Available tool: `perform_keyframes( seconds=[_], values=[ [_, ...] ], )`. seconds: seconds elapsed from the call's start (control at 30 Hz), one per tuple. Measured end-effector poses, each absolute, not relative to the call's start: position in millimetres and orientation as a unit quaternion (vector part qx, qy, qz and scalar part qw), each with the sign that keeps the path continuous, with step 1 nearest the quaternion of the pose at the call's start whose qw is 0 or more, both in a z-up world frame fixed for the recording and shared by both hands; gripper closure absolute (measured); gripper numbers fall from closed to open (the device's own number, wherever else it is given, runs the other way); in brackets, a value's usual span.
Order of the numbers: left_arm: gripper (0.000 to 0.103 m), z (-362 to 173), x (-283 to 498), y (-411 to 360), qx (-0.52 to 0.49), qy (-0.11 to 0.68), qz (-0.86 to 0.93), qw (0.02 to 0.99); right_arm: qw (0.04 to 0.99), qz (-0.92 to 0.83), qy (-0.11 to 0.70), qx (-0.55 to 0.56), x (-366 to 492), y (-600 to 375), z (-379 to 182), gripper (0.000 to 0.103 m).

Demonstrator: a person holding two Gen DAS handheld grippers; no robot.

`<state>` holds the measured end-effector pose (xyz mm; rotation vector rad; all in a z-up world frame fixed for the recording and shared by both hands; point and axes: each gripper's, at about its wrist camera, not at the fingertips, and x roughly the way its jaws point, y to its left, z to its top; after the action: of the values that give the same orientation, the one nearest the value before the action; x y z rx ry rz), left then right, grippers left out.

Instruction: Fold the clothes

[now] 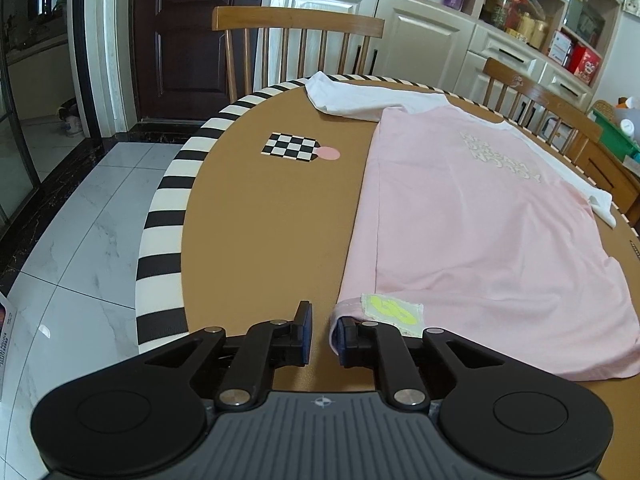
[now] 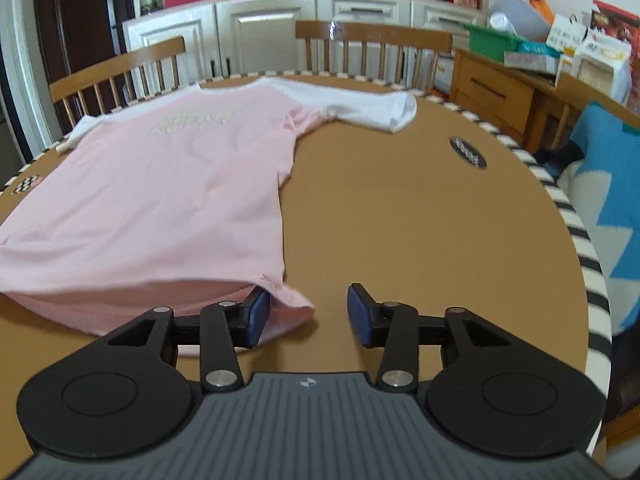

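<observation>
A pink T-shirt [image 1: 472, 216] with white sleeves lies spread flat on the brown round table [image 1: 272, 216]. Its hem faces me and carries a white patch with yellow-green print [image 1: 392, 310]. In the left wrist view my left gripper [image 1: 323, 336] stands slightly open at the hem's left corner. The cloth edge curls against the right finger's pad [image 1: 341, 340], and bare table shows in the gap. In the right wrist view the T-shirt [image 2: 160, 200] fills the left half. My right gripper [image 2: 308, 316] is open wider, with the hem's right corner lying loose beside its left pad [image 2: 258, 316].
The table has a black-and-white striped rim [image 1: 160, 232]. A checkerboard marker with a pink dot [image 1: 296, 147] and a black oval sticker [image 2: 468, 152] lie on it. Wooden chairs [image 1: 296, 44] ring the far side. A blue-and-white cushion [image 2: 604, 216] sits at the right.
</observation>
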<state>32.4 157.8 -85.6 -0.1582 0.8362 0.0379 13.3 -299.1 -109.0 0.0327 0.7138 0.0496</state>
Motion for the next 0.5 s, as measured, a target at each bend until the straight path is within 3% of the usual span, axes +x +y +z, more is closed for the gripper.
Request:
perform_keyframes(
  seconds=[0.13, 0.2, 0.23, 0.27, 0.33, 0.4, 0.5],
  values=[
    [0.088, -85.3, 33.6, 157.5, -0.076, 0.406, 0.020, 0.911, 0.932, 0.061, 0.354, -0.038, 20.4, -290.1, -111.1, 0.061],
    [0.088, -85.3, 33.6, 157.3, -0.075, 0.405, 0.020, 0.911, 0.928, 0.078, 0.362, -0.042, 22.5, -291.3, -112.3, 0.068],
    [0.088, -85.5, 33.5, 156.9, -0.075, 0.405, 0.020, 0.911, 0.926, 0.086, 0.365, -0.037, 23.1, -293.0, -111.5, 0.087],
    [0.087, -85.6, 33.4, 156.6, -0.074, 0.404, 0.020, 0.911, 0.925, 0.087, 0.369, -0.036, 23.4, -294.0, -110.2, 0.095],
    [0.090, -86.1, 32.8, 155.2, -0.068, 0.400, 0.018, 0.914, 0.923, 0.083, 0.374, -0.039, 22.5, -295.1, -105.9, 0.099],
    [0.098, -81.0, 30.8, 152.7, -0.057, 0.388, 0.017, 0.920, 0.924, 0.077, 0.372, -0.037, 19.7, -296.2, -96.4, 0.099],
    [0.101, -68.4, 27.0, 148.6, -0.041, 0.366, 0.018, 0.930, 0.937, 0.065, 0.342, -0.005, 10.4, -299.3, -58.8, 0.100]
  ],
)
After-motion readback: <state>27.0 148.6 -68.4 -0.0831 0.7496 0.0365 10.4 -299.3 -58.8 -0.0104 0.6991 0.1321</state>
